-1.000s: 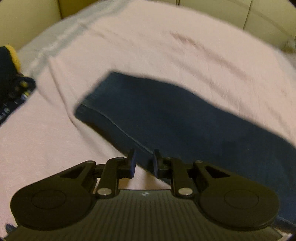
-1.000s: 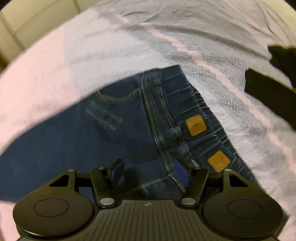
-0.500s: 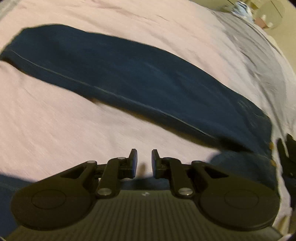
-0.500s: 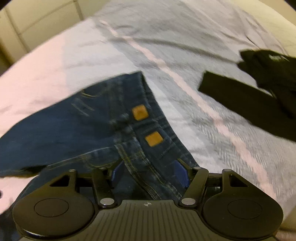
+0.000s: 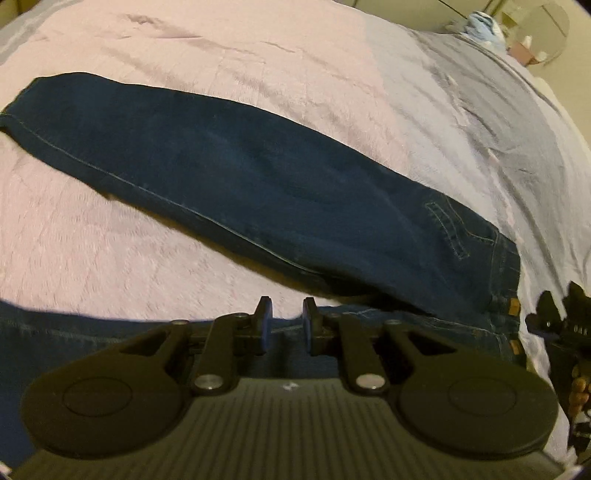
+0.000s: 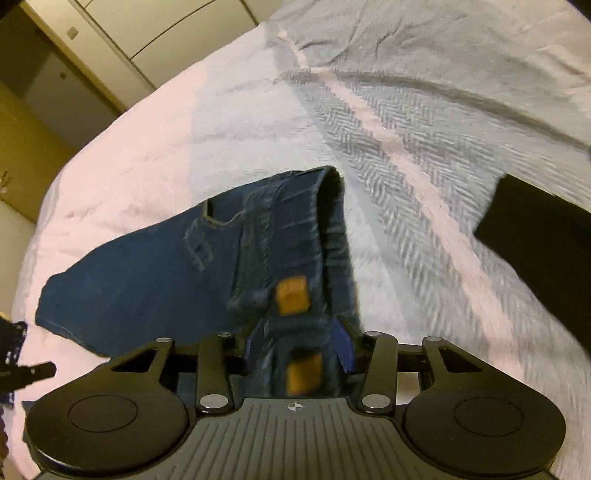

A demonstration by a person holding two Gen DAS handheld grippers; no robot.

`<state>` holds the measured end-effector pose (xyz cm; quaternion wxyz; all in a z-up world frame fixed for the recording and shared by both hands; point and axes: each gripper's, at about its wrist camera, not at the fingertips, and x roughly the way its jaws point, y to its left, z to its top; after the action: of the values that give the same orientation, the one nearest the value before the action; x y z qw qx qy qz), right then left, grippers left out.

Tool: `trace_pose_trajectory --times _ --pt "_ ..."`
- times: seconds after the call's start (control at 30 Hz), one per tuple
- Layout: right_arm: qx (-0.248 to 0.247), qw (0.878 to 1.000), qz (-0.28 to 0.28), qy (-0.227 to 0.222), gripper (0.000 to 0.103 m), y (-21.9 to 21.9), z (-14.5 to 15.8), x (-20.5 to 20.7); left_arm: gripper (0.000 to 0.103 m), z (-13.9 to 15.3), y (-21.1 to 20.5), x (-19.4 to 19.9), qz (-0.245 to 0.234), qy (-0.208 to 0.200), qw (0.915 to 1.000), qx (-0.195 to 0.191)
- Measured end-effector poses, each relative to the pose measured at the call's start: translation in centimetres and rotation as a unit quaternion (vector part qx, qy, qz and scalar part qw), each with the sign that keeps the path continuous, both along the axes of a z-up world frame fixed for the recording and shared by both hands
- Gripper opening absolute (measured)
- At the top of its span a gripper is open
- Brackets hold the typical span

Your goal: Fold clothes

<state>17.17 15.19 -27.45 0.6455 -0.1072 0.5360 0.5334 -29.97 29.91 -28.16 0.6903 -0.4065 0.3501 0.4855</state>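
Observation:
A pair of dark blue jeans lies across the pink bedspread, one leg stretched to the far left, the waistband with orange tabs at the right. My left gripper hovers above the near leg with its jaws a small gap apart and nothing between them. My right gripper is closed on the waistband of the jeans, which bunches between the blue pads beside the orange tabs. The right gripper also shows at the right edge of the left wrist view.
A grey herringbone blanket with a pink stripe covers the far part of the bed. A black garment lies on it at the right. Cupboard doors stand beyond the bed edge. A mirror and small items sit far right.
My right gripper has closed on the waistband and lifted it, bunching the denim. My left gripper has swung right from the leg's hem end toward the near leg.

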Motion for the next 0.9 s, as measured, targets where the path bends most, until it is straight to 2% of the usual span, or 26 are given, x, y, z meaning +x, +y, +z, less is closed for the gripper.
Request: trace_pose_trajectory --times 0.13,0.3,0.33,0.37,0.4,0.43,0.5,0.6,0.63,0.73,0.8,0.9 --pt "0.021 0.998 0.031 0.055 0.045 1.8 -2.1 2.7 0.012 0.0 -0.9 1.8 0.028 0.014 0.9995 0.000" --pt "0.052 0.990 0.023 0.128 0.045 3.5 -4.5 5.3 0.012 0.2 -1.7 2.5 0.057 0.022 0.9981 -0.003" --pt "0.052 0.989 0.016 0.138 0.035 3.9 -4.8 5.7 0.012 0.1 -1.7 2.6 0.060 0.028 0.9978 -0.004" --pt "0.048 0.988 0.006 0.145 0.016 4.3 -5.1 6.1 0.012 0.1 -1.7 2.8 0.061 0.033 0.9976 -0.005" --pt "0.049 0.988 0.005 0.145 0.013 4.5 -5.0 6.4 0.012 0.0 -1.8 2.9 0.061 0.038 0.9974 -0.006" --pt "0.055 0.988 0.012 0.141 0.001 4.7 -4.6 6.5 0.012 0.0 -1.8 3.1 0.061 0.043 0.9972 -0.006" --pt "0.086 0.991 0.020 0.102 0.000 4.3 -2.6 6.4 0.012 0.0 -1.9 3.4 0.058 0.052 0.9970 -0.002" --pt "0.130 0.990 -0.007 0.062 0.000 3.2 -0.5 6.7 0.012 -0.3 -1.9 3.8 0.052 0.058 0.9970 0.001" --pt "0.123 0.991 -0.015 0.045 0.000 3.0 -0.9 6.6 0.012 -0.5 -1.9 3.9 0.050 0.059 0.9970 -0.001" --pt "0.061 0.998 -0.030 0.013 0.000 4.3 -4.7 6.0 0.012 -1.2 -1.9 4.3 0.045 0.068 0.9967 -0.011" --pt "0.046 0.998 -0.041 0.000 0.000 5.2 -5.3 5.4 0.012 -1.5 -2.0 4.5 0.041 0.073 0.9964 -0.015" --pt "0.073 0.996 -0.045 -0.021 0.000 4.8 -3.7 5.0 0.012 -1.4 -2.6 4.2 0.040 0.073 0.9964 -0.011"
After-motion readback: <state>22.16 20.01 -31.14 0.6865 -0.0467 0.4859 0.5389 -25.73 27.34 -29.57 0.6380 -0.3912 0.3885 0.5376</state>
